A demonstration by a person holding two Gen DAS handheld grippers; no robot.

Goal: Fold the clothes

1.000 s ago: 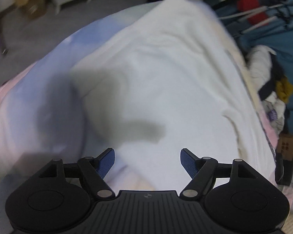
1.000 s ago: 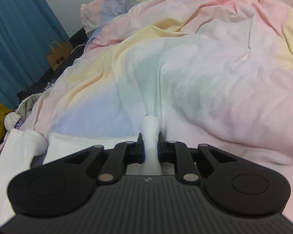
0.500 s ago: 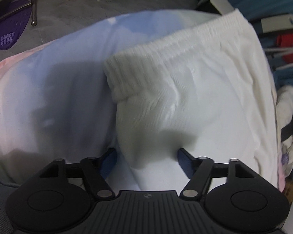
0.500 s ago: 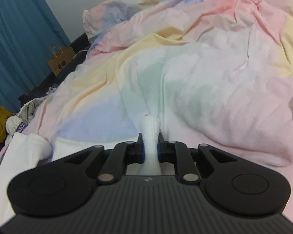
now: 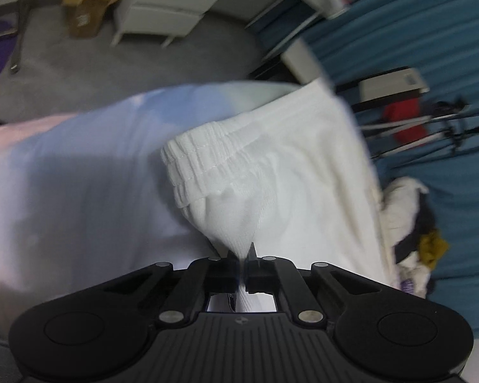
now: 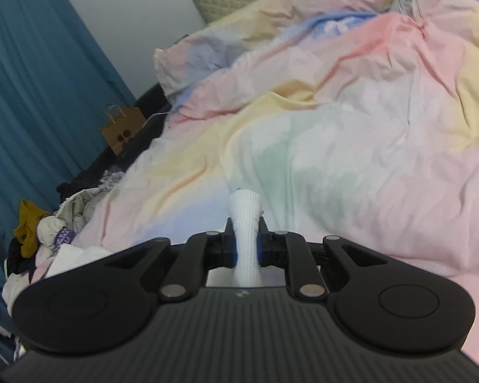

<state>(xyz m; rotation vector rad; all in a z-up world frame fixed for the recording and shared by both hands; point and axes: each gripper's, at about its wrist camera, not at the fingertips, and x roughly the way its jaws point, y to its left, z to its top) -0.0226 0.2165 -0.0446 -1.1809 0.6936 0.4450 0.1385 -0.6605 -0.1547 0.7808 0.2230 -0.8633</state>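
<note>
A white garment with a ribbed elastic waistband lies on the pastel bed cover. My left gripper is shut on a pinch of the white cloth just below the waistband, and the cloth pulls into a tented fold toward the jaws. My right gripper is shut on a bunched white end of the garment, which sticks up between the blue pads above the bed cover. The stretch of garment between the two grippers is hidden.
A heap of loose clothes lies at the bed's edge by the blue curtain. A brown paper bag stands beside the bed. Beyond the bed are grey floor, a white cabinet and a cardboard box.
My left gripper moved onto the garment near the waistband and closed on the cloth, lifting it into a fold. My right gripper kept its hold and rose slightly.
</note>
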